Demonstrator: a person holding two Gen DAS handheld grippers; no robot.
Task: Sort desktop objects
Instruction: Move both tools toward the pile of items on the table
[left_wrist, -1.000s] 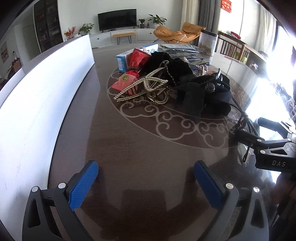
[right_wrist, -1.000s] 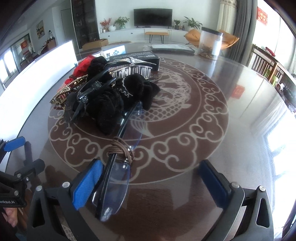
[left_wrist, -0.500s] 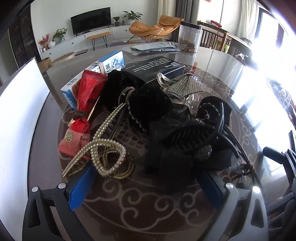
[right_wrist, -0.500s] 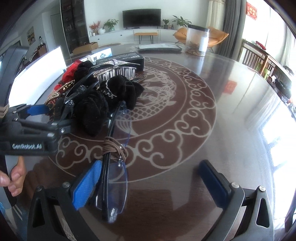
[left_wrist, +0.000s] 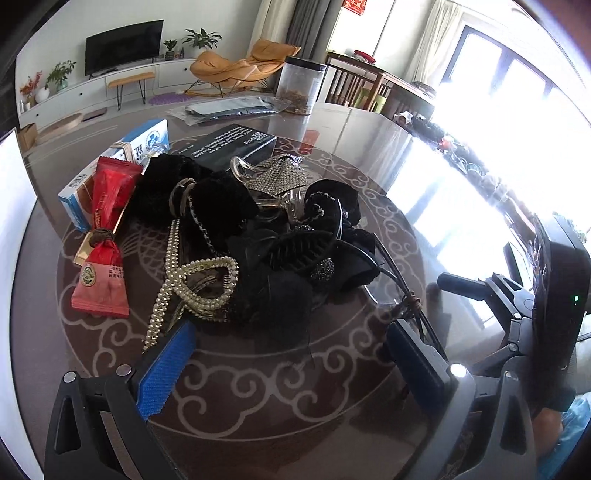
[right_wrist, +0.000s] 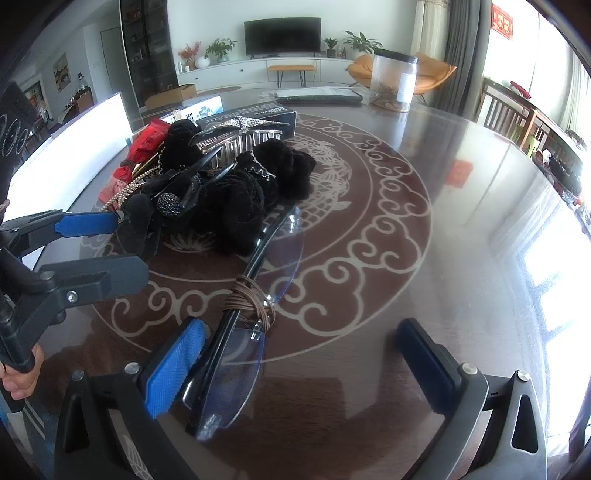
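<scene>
A heap of hair accessories lies on the round brown table (left_wrist: 258, 391): black scrunchies (left_wrist: 218, 203), a pearl hair clip (left_wrist: 199, 280), a rhinestone claw clip (left_wrist: 280, 177) and black clips. Red snack packets (left_wrist: 105, 280) lie at its left. My left gripper (left_wrist: 291, 365) is open, its fingers just short of the heap's near edge. Folded glasses (right_wrist: 236, 362) with a brown hair tie (right_wrist: 251, 302) wound round them lie by the left finger of my open right gripper (right_wrist: 299, 365). The left gripper also shows in the right wrist view (right_wrist: 92, 243).
A black box (left_wrist: 229, 146) and a blue and white box (left_wrist: 110, 173) lie behind the heap. A clear jar (right_wrist: 393, 81) and a flat plastic bag (right_wrist: 317, 94) stand at the far edge. A white panel (left_wrist: 11, 206) runs along the table's left side.
My left gripper has moved forward and right, up to the heap of accessories. My right gripper has stayed beside the glasses with little movement.
</scene>
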